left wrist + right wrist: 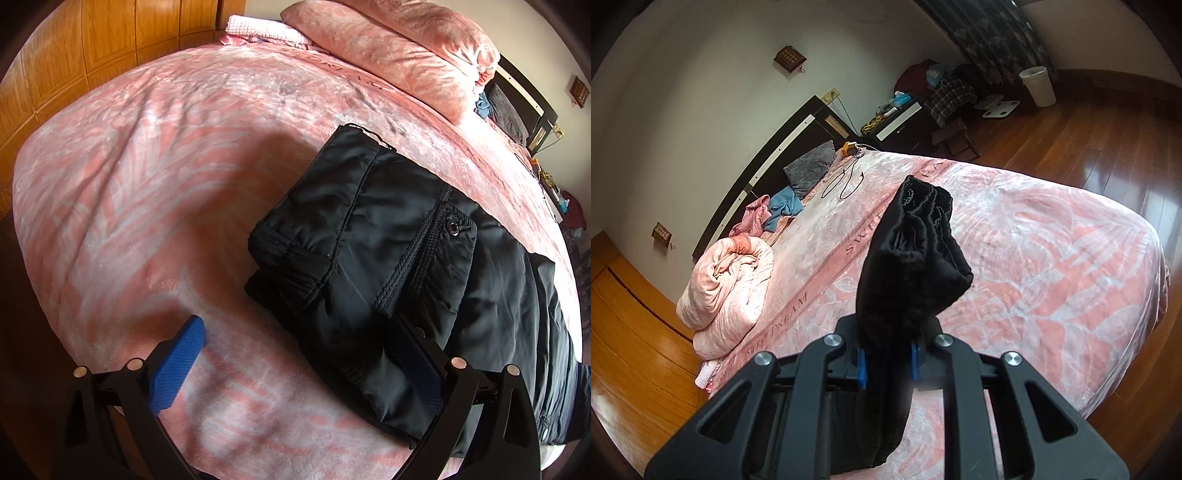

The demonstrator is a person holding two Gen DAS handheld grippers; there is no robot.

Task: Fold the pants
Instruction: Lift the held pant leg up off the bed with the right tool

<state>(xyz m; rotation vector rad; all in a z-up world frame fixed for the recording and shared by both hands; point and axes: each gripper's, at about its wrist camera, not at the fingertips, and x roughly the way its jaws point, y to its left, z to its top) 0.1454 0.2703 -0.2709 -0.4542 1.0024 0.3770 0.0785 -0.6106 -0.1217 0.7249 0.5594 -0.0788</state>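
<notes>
Right gripper (888, 363) pinching bunched pants (916, 251) cuff mid-fold, left gripper (299, 350) spread, idling; next needs laying cuff over waistband

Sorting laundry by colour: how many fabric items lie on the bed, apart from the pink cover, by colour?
Black: 1, pants
Pink: 3, rolled quilt, garment, knit cloth
Blue: 1, garment
Grey: 1, pillow
Total: 6

We see black pants (373, 236) of smooth, faintly shiny cloth on a plush pink bed (155, 155) cover; textured blue pads line matt black fingers (177, 365); the wooden floor (1108, 140) is glossy.
</notes>
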